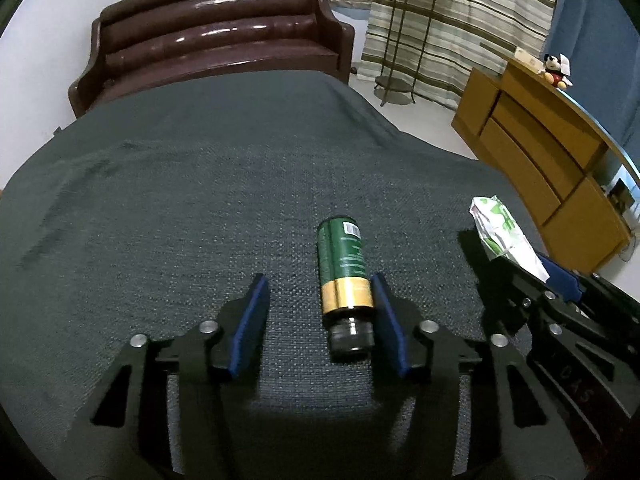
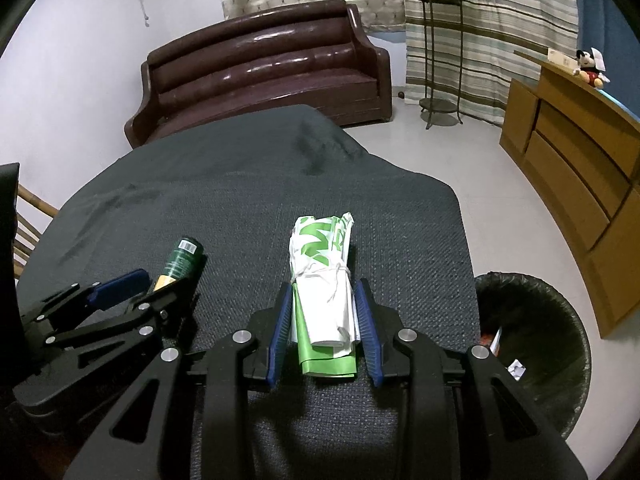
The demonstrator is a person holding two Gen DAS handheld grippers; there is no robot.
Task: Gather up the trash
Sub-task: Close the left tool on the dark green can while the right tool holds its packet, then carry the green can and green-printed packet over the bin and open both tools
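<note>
Can: a green can with a gold band and black nozzle lies on its side between my left fingers, nozzle toward me, hard up against my right-hand pad and well clear of the other.
Left gripper: my left gripper is spread wide around the can, low over the dark cloth; whether the near pad truly touches the can I can only half tell.
Wrapper: a white and green wrapper bundle, tied round with string, lies lengthwise between my right fingers, its far end reaching out past the tips.
Right gripper: my right gripper has both blue pads close against the bundle's sides, pinching it.
Table: a table under dark grey cloth carries both things; the can sits left of my right fingers, the bundle right of my left ones.
Bin: a black-lined trash bin stands on the floor just right of my right fingers, with scraps inside.
Beyond: a brown sofa sits past the table's far edge.
</note>
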